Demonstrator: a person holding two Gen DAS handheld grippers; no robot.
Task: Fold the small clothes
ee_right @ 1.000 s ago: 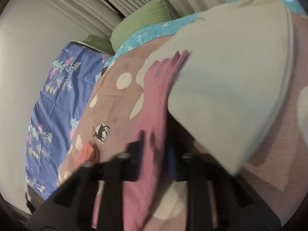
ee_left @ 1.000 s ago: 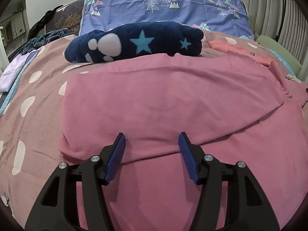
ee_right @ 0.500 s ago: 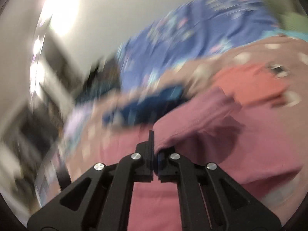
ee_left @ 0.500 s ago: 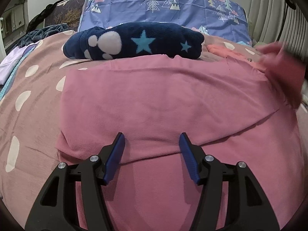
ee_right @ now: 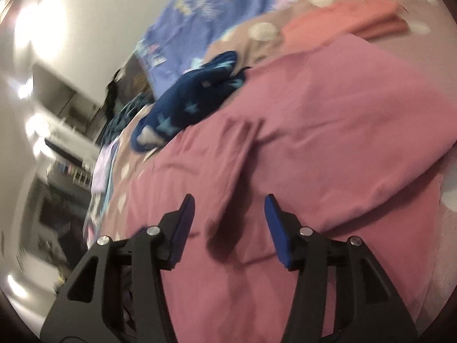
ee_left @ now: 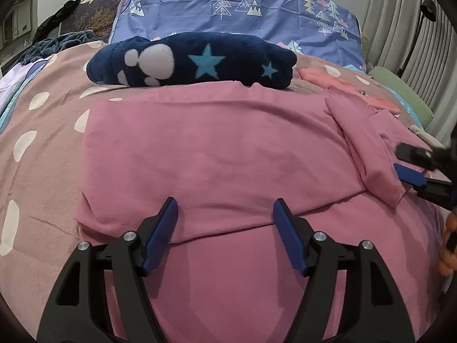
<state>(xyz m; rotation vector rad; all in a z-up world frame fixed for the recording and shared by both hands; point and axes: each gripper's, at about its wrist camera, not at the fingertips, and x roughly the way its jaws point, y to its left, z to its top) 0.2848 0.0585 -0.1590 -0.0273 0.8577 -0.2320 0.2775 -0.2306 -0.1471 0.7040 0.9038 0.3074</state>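
A pink garment [ee_left: 214,148] lies spread on the bed, its near hem folded up. My left gripper [ee_left: 225,217] hovers over that near fold; its jaws are opening and touch no cloth. The right sleeve [ee_left: 368,148] lies folded in over the body. My right gripper [ee_left: 400,160] sits at the sleeve's cuff at the right edge. In the right wrist view that gripper [ee_right: 230,208] has its jaws opening, and the sleeve [ee_right: 228,165] ends loose between the blue pads [ee_right: 182,223], which do not press on it.
A folded navy fleece with stars [ee_left: 194,60] lies behind the garment. A folded coral piece [ee_left: 342,85] sits at the back right. A blue tree-print pillow [ee_left: 228,5] and a green pillow [ee_left: 400,91] line the head. The spotted bedspread [ee_left: 42,143] shows on the left. A hand [ee_left: 448,243] is at the right edge.
My right gripper swung leftward with the sleeve pinched in it, laid it over the garment's body and let go, its jaws now apart. The left gripper stayed put and widened a little.
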